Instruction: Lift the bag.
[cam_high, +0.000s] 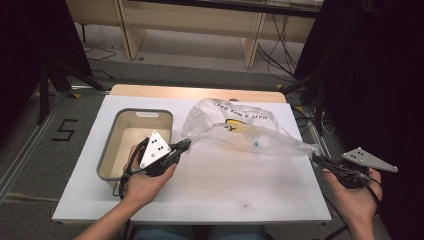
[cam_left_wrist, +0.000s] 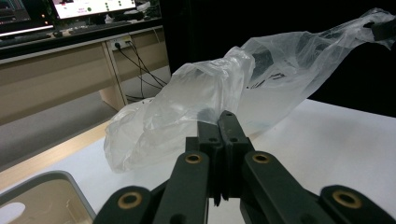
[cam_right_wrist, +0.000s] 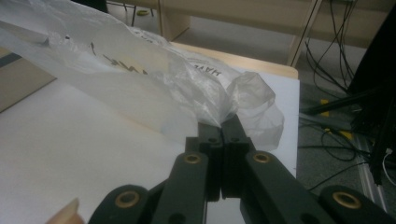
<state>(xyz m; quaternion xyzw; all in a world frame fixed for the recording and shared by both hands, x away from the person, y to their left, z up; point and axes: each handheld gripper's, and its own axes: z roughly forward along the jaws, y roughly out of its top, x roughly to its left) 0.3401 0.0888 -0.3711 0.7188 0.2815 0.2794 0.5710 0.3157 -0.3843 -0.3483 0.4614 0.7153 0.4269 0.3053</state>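
White table top (cam_high: 210, 185) on light wood base. Grey tray (cam_high: 107, 155) rests at left. Clear plastic bag (cam_high: 235, 127) lies partly on surface at centre right.

**Plastic bag stretched between two grippers**

A clear plastic bag (cam_high: 240, 131) with printed lettering spans the white table (cam_high: 210, 190). The left gripper (cam_high: 184, 146) pinches the bag's left end, just beside a grey tray (cam_high: 167, 120). The right gripper (cam_high: 320, 159) pinches the bag's tapered right end at the table's right edge. A hand holds each gripper.
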